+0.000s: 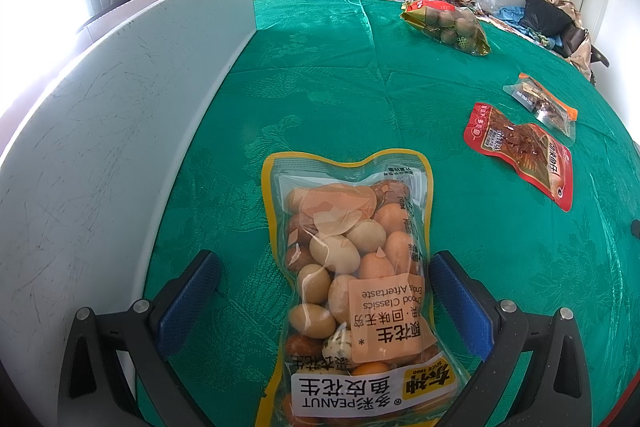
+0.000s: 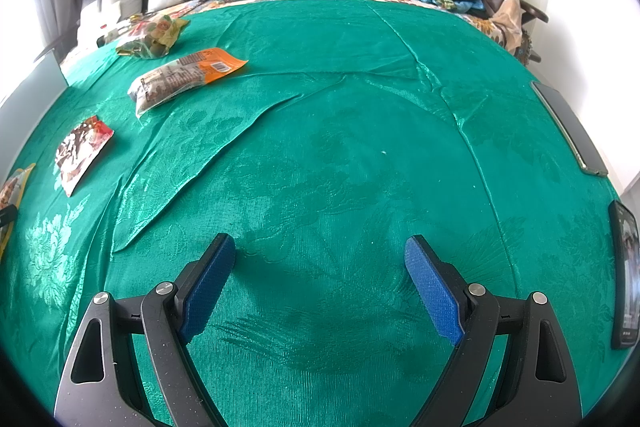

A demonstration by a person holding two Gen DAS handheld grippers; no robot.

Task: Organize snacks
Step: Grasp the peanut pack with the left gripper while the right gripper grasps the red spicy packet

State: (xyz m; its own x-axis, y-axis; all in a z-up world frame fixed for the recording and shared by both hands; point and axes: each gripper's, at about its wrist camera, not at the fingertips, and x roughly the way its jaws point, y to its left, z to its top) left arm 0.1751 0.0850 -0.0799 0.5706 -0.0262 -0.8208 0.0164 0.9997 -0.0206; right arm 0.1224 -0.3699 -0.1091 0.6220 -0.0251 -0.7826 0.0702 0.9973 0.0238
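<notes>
Between the spread left gripper [image 1: 324,283] fingers lies a peanut bag [image 1: 352,279], seemingly ungripped.

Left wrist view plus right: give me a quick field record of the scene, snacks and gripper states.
surface: green cloth
left gripper: open, fingers on either side of the peanut bag, not closed on it
right gripper: open, nothing between its fingers, over bare cloth
other snacks: red packet, orange-edged packet, round-snack bag
left edge: pale board beside the peanut bag
right edge: two dark phones
</notes>
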